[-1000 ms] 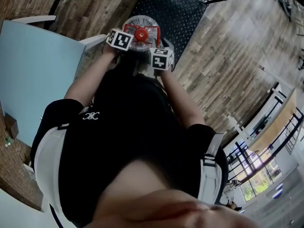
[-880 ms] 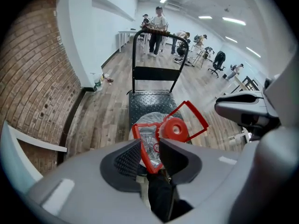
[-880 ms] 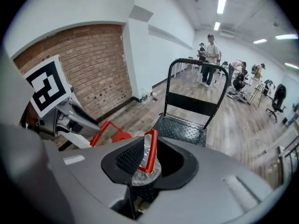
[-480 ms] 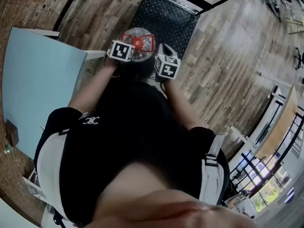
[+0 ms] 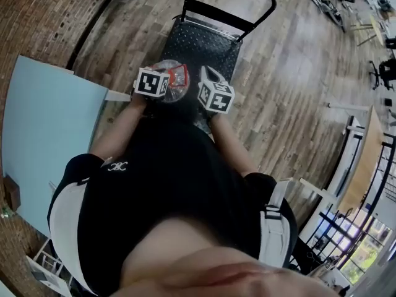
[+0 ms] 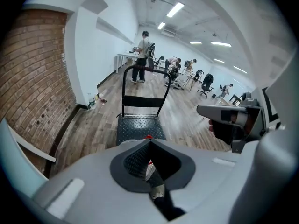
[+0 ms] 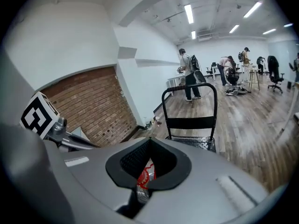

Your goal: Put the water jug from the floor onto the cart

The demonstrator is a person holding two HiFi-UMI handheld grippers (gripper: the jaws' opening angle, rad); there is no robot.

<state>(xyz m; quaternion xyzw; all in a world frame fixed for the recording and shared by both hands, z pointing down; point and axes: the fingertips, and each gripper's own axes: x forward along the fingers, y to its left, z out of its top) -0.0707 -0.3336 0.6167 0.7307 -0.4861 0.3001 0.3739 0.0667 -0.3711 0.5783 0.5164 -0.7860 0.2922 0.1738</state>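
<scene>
The water jug (image 5: 172,80), clear with a red cap, hangs between my two grippers over the wood floor, just short of the cart. My left gripper (image 5: 158,85) and right gripper (image 5: 207,91) flank it, each shut on a part of the jug's top. A strip of red and clear plastic (image 6: 148,164) shows between the left jaws, and the same red and clear plastic (image 7: 144,177) between the right jaws. The cart (image 5: 207,42) has a black studded deck and an upright black handle (image 5: 230,2) at its far end. It also shows ahead as the cart (image 6: 139,127) and the cart (image 7: 192,141).
A light blue panel (image 5: 43,122) stands close on the left, against a brick wall (image 5: 37,17). Several people (image 6: 141,55) and office chairs are at the far end of the room. A white frame (image 5: 322,190) stands on the right.
Both grippers and the jug have risen and drawn nearer the camera. The left cube now hides part of the red cap. More of the cart and its handle has come into view.
</scene>
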